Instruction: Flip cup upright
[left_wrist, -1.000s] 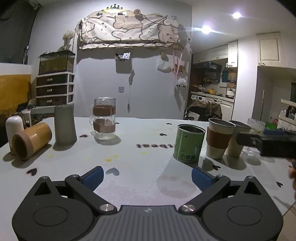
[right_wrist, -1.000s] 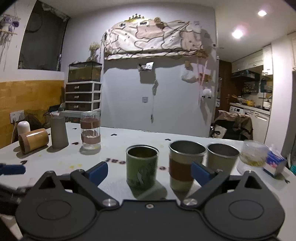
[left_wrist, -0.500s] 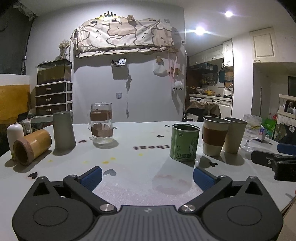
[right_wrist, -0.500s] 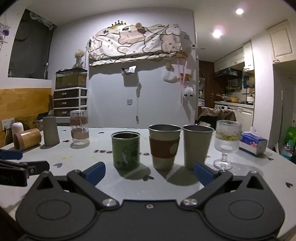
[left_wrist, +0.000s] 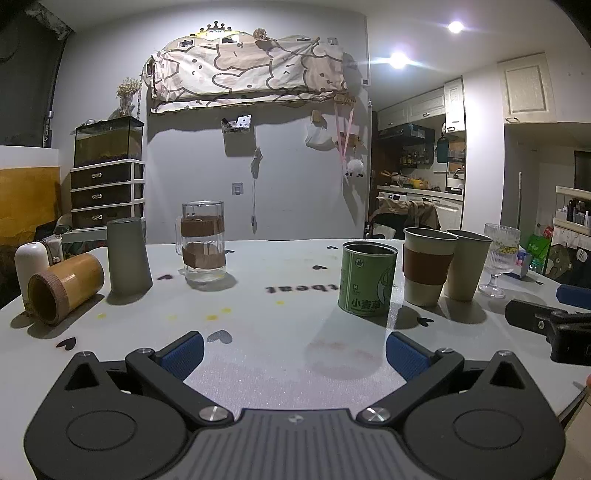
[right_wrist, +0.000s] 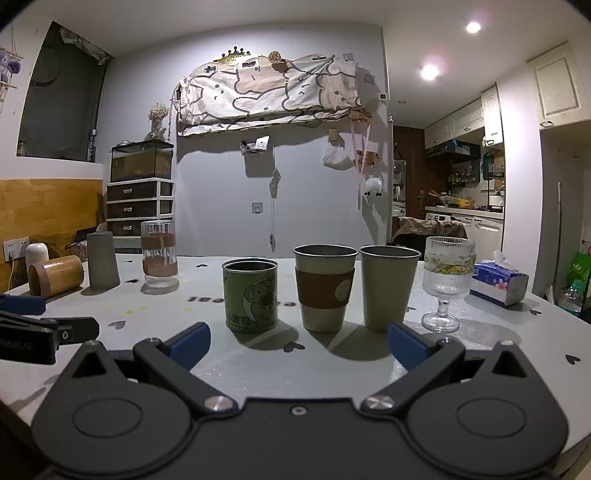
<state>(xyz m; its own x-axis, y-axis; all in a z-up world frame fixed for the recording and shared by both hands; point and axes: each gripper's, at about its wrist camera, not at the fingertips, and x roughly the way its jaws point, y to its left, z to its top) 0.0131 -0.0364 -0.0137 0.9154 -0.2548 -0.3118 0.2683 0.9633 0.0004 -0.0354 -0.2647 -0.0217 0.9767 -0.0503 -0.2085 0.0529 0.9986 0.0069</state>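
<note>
A bamboo cup (left_wrist: 64, 288) lies on its side at the table's left edge, mouth toward me; it also shows in the right wrist view (right_wrist: 55, 275). A grey cup (left_wrist: 127, 256) stands upside down beside it, seen too in the right wrist view (right_wrist: 102, 266). My left gripper (left_wrist: 291, 349) is open and empty above the near table. My right gripper (right_wrist: 297, 341) is open and empty, just in front of the green tin (right_wrist: 250, 295), the sleeved cup (right_wrist: 325, 288) and the plain cup (right_wrist: 388, 286), all upright.
A glass mug with a brown band (left_wrist: 203, 242) stands behind the middle. A stemmed glass (right_wrist: 447, 282) and a tissue box (right_wrist: 498, 282) are at the right. A white bottle (left_wrist: 31, 258) stands behind the bamboo cup. The white table (left_wrist: 280, 317) has small heart marks.
Both grippers have drawn back toward the near edge and levelled out; the right one swung right, off the cups. The right gripper's tip now shows low at the left view's right edge.
</note>
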